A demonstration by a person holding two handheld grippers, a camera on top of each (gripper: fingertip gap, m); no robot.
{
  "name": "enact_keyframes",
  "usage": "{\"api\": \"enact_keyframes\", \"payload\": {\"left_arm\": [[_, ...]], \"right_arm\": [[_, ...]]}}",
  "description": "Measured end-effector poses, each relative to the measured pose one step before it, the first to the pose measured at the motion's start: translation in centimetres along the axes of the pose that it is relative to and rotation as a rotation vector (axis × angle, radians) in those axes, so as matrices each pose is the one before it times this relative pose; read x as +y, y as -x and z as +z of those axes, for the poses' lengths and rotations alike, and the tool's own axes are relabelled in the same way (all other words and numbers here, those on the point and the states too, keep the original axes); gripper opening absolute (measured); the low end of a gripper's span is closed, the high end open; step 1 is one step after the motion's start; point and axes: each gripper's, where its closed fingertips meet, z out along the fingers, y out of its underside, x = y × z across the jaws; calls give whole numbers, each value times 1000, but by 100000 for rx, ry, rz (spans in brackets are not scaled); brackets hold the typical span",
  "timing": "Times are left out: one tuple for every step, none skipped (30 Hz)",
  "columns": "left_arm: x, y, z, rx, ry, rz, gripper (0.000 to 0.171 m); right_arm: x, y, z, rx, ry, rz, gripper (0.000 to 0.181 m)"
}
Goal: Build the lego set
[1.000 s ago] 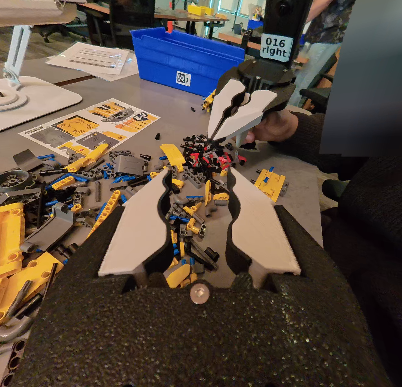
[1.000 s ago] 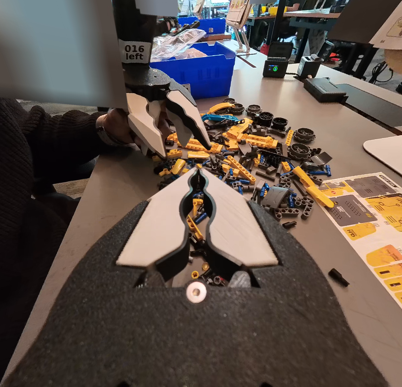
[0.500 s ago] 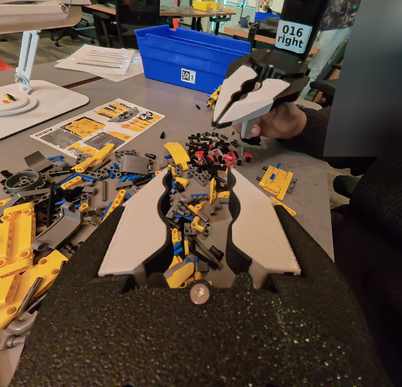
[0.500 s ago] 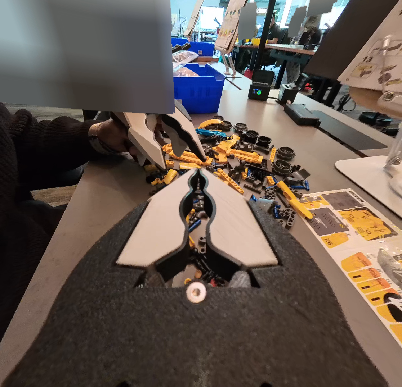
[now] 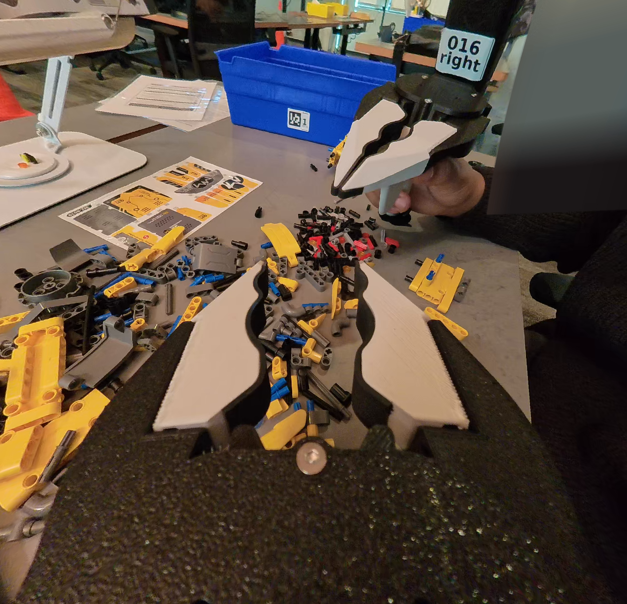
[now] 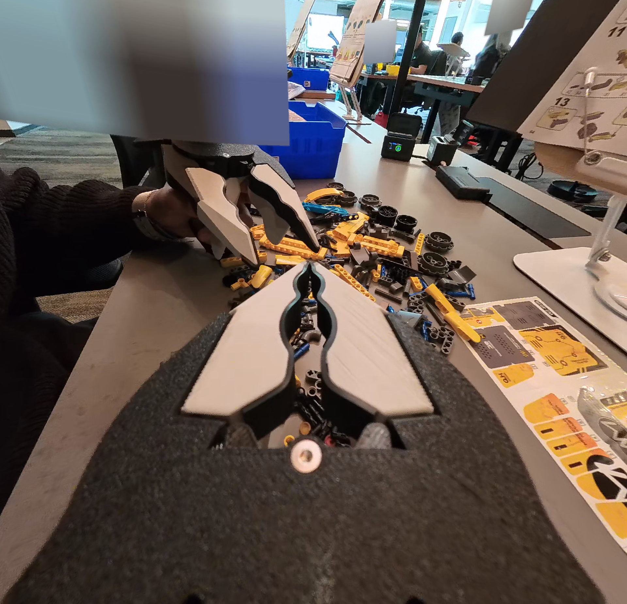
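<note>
A heap of yellow, grey, black and blue building pieces [image 5: 291, 316] covers the grey table [image 5: 488, 316]. My left gripper [image 5: 308, 265] is open and empty, its jaws wide apart just above the heap; it also shows in the right wrist view [image 6: 286, 257]. My right gripper [image 6: 309, 264] is shut. In the left wrist view the right gripper [image 5: 337, 194] hangs above a pile of small black and red pins [image 5: 339, 238], with what looks like a small thin pin pinched at its tips. A small yellow assembly [image 5: 436, 282] lies apart at the right.
A blue bin [image 5: 298, 89] stands behind the pieces. A sticker sheet [image 5: 163, 201] lies left of the pile. A white stand base [image 5: 84, 167] holds an instruction booklet [image 6: 583, 96]. Black wheels [image 6: 437, 241] and small black devices [image 6: 400, 143] lie farther back. My hands' fingertips stand some 5 centimeters from each other.
My right gripper has lifted, still shut, from the black and red pin pile and now hangs above it. My left gripper stays open and has hardly moved.
</note>
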Motion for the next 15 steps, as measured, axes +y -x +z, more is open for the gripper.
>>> {"api": "enact_keyframes", "payload": {"left_arm": [[3, -7, 6, -39, 22, 89, 50], [0, 9, 4, -61, -3, 134, 50], [-10, -4, -10, -95, -41, 140, 50], [-7, 11, 0, -124, -67, 98, 50], [-3, 10, 5, -25, 0, -88, 50], [30, -7, 14, 154, 65, -528, 50], [32, -107, 19, 891, 220, -891, 50], [5, -112, 5, 932, -31, -857, 50], [-36, -2, -18, 224, -274, -445, 50], [-78, 69, -59, -372, -490, -97, 50], [-114, 87, -86, -534, -691, 89, 50], [-103, 183, -96, -1102, -603, 175, 50], [-32, 470, -115, -2681, -159, 380, 50], [108, 957, -135, -5578, 636, 624, 50], [269, 1029, -127, -5958, 1462, 1589, 49]], "right_arm": [[14, -3, 5, 19, 119, -51, 0], [15, -12, 4, 84, 127, -55, 0], [8, -16, -12, 103, 46, -95, 0], [11, -3, 5, 56, 19, -56, 0], [10, -1, 3, -17, 82, 26, 0], [23, 10, 15, -50, 121, 55, 0], [23, 6, 7, -22, 111, -13, 0], [15, 7, 13, 54, 146, -97, 0], [45, -28, 11, 146, 209, -111, 0], [42, -45, 2, 217, 244, -72, 0], [29, -88, -11, 366, 198, -19, 0], [-17, -146, -52, 704, 8, -49, 0], [-64, -251, -101, 1183, -202, -197, 0], [-136, -375, -188, 1945, -476, -488, 0], [-195, -521, -264, 2836, -758, -1024, 0]]}}
